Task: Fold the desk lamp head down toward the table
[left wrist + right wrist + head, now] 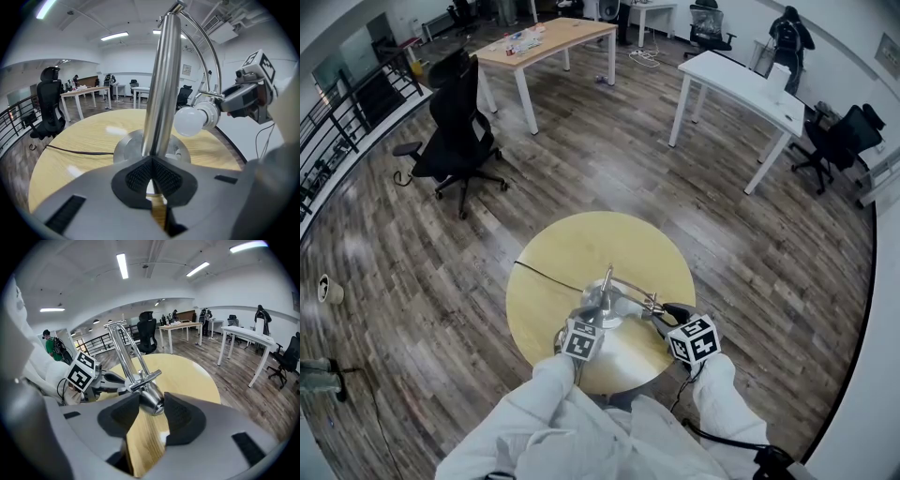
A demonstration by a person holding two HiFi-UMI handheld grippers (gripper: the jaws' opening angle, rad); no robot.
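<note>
A chrome desk lamp stands on the round yellow table (pixel 581 248). Its upright pole (pixel 161 93) rises from a round base (pixel 129 147), and a thin arm curves over to the head. My left gripper (pixel 152 161) is shut on the pole just above the base; it appears in the head view as the left gripper (pixel 592 319). The white bulb (pixel 192 119) points toward the pole. The chrome lamp head (pixel 150 397) sits between the pads of my right gripper (pixel 151 404), which press on both its sides. The right gripper (pixel 664 314) reaches in from the right.
The lamp's black cable (pixel 546 274) runs left off the table edge. A black office chair (pixel 459 131), a wooden desk (pixel 544 42) and a white desk (pixel 750 89) stand on the wood floor beyond. A person (pixel 789 33) is at the far back.
</note>
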